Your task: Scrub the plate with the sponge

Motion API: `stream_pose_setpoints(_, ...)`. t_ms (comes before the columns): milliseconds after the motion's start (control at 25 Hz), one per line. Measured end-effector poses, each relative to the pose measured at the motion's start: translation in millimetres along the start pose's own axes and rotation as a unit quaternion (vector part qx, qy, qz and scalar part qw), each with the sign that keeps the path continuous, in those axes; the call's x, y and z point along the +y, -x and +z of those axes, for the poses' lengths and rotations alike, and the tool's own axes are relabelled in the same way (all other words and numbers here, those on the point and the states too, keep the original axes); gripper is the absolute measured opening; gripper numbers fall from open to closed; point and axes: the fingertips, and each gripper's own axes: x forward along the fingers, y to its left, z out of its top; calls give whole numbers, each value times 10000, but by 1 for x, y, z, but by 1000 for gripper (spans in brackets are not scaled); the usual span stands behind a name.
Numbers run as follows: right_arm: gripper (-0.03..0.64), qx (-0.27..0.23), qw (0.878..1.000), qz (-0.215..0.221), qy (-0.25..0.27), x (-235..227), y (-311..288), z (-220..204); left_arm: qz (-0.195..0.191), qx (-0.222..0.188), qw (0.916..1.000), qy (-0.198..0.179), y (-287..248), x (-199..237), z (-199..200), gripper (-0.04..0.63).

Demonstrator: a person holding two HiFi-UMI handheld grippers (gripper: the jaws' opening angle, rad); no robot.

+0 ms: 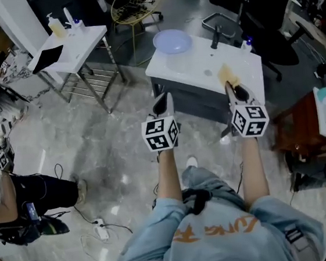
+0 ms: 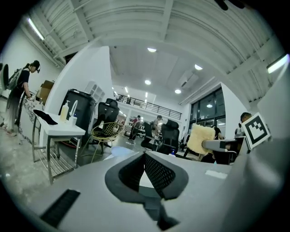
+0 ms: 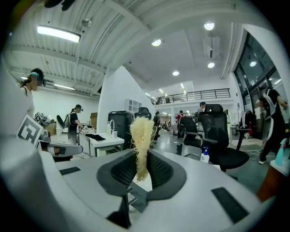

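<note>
1. Plate (image 1: 171,40), pale blue, sits on the white table (image 1: 203,72) at its far left corner, well apart from both of my grippers.
2. Sponge (image 3: 141,136), yellow and fibrous, stands upright, clamped between the fingers of my right gripper (image 3: 143,168), by the table's near right side.
3. My left gripper (image 2: 146,168) shows its fingers pressed together with nothing between them, near the table's near left corner.
</note>
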Motion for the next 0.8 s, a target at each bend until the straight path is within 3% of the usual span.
stream_pose_setpoints(360, 51, 311, 9954, 772, -476, -26, -139, -1, 599, 582, 9965, -56, -102, 40, 6, 2)
stream_pose_setpoints(600, 49, 539, 9917, 661, -964, -72, -184, -19, 653, 876, 9937, -255, -151, 37, 3, 2)
stream_pose_setpoints(800, 49, 636, 9871, 798, -1234, -68, -210, -36, 725, 1098, 9906, -363, -167, 48, -5, 3)
